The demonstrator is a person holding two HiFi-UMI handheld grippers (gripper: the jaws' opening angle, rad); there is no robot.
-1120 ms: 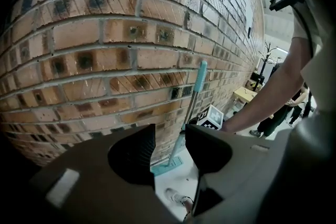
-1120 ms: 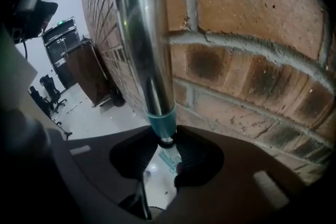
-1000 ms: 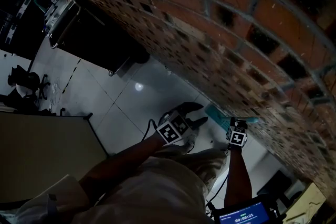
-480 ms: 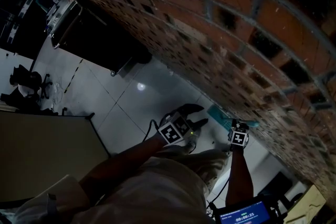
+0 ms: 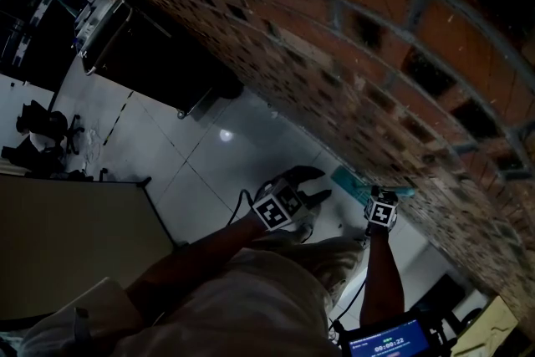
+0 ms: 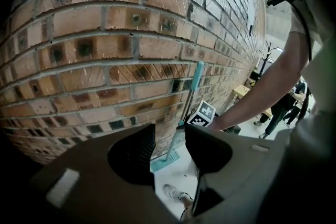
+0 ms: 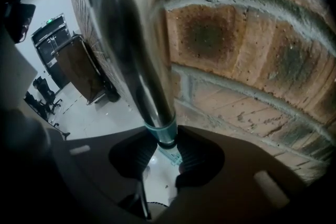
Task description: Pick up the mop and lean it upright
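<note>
The mop stands against the brick wall. Its teal head (image 5: pixel 347 178) rests on the floor, and its handle (image 6: pixel 195 86) rises along the bricks. In the right gripper view the silver handle (image 7: pixel 139 60) with its teal collar runs between the jaws. My right gripper (image 7: pixel 164 141) is shut on it close to the wall. In the head view the right gripper (image 5: pixel 383 195) sits beside the wall. My left gripper (image 5: pixel 314 186) hangs a little to its left over the floor. The left gripper (image 6: pixel 169 147) is open and empty, and the mop head (image 6: pixel 167 161) shows far off through its gap.
The brick wall (image 5: pixel 351 54) runs across the scene. A black cart (image 5: pixel 150 54) stands against it farther off, with an office chair (image 5: pixel 38 125) on the pale tiled floor (image 5: pixel 209 155). A lit screen (image 5: pixel 389 340) is at my feet. People (image 6: pixel 286 105) stand in the background.
The right gripper has shifted slightly up beside the wall with the mop handle in it. The left gripper has stayed where it was.
</note>
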